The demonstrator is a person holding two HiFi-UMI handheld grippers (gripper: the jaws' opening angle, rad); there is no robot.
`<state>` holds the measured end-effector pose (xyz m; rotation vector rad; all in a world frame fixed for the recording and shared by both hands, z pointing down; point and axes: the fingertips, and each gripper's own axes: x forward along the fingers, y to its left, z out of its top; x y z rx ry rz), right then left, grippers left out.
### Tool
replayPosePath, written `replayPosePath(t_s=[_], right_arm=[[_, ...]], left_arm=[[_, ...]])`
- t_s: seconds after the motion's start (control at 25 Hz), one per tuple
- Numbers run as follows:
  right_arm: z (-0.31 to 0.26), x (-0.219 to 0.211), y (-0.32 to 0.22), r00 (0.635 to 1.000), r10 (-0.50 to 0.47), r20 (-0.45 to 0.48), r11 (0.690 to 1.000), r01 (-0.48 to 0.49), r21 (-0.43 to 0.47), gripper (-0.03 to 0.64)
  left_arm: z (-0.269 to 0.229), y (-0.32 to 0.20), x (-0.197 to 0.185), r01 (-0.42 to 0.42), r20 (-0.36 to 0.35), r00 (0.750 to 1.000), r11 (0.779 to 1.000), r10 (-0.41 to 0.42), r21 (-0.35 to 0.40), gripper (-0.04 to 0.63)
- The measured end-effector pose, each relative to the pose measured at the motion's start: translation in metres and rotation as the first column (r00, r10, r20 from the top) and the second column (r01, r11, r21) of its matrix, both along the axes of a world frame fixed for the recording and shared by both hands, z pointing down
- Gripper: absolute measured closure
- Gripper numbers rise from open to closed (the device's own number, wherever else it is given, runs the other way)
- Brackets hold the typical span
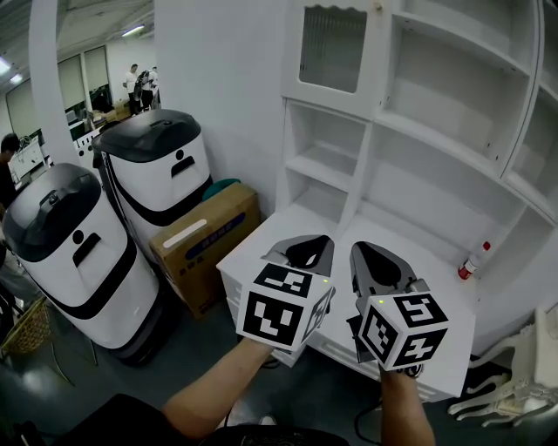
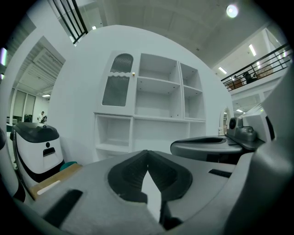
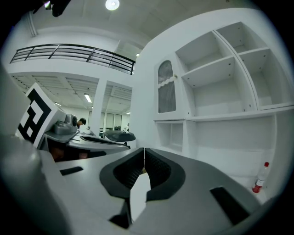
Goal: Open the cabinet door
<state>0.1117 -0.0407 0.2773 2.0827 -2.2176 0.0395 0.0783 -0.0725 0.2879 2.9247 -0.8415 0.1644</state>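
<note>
The white cabinet's glass-paned door [image 1: 333, 48] is at the upper left of the shelf unit, closed, with a small knob [image 1: 377, 7] at its right edge. It also shows in the left gripper view, where the door [image 2: 118, 85] and knob [image 2: 133, 73] are far ahead, and in the right gripper view as a distant door [image 3: 166, 87]. My left gripper [image 1: 324, 239] and right gripper [image 1: 357, 247] hover side by side over the cabinet's counter [image 1: 261, 253], well below the door. Both are shut with nothing between the jaws, as the left gripper [image 2: 147, 151] and right gripper [image 3: 144, 149] show in their own views.
A red-capped bottle [image 1: 473, 260] stands on the counter at the right. Two white-and-black robot units [image 1: 157, 165] [image 1: 70, 253] and a cardboard box [image 1: 205, 239] fill the floor to the left. Open shelves [image 1: 453, 96] lie right of the door. People stand far back.
</note>
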Motion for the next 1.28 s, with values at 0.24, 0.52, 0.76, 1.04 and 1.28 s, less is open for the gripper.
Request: replayPosePath(t_s=[0.24,0.52,0.76,1.04,1.28], right_arm=[[-0.004,0.006,-0.015,1.000,0.013,0.001,1.000,-0.013,0.011,0.597],[-0.013,0.022,-0.038,1.000,0.004,-0.005,0.999,-0.004,0.037,0.597],[-0.027,0.048,-0.063,1.000,-0.004,-0.023,0.998,0.005,0.056,0.597],[-0.052,0.079,-0.101,0.999,-0.018,-0.048,0.995,0.022,0.094,0.597],[-0.076,0.103,-0.128,0.999,-0.015,-0.051,0.989,0.022,0.143,0.597]], left_arm=[[-0.001,-0.013,0.007,-0.018,0.000,1.000,1.000,0.018,0.008,0.584],[-0.011,-0.036,0.025,-0.016,-0.008,1.000,0.999,0.016,0.029,0.584],[-0.032,-0.063,0.055,-0.008,-0.022,1.000,0.997,0.009,0.071,0.584],[-0.056,-0.097,0.090,-0.009,-0.044,0.999,0.996,0.013,0.090,0.584],[-0.083,-0.122,0.116,-0.035,-0.061,0.997,0.989,0.044,0.143,0.584]])
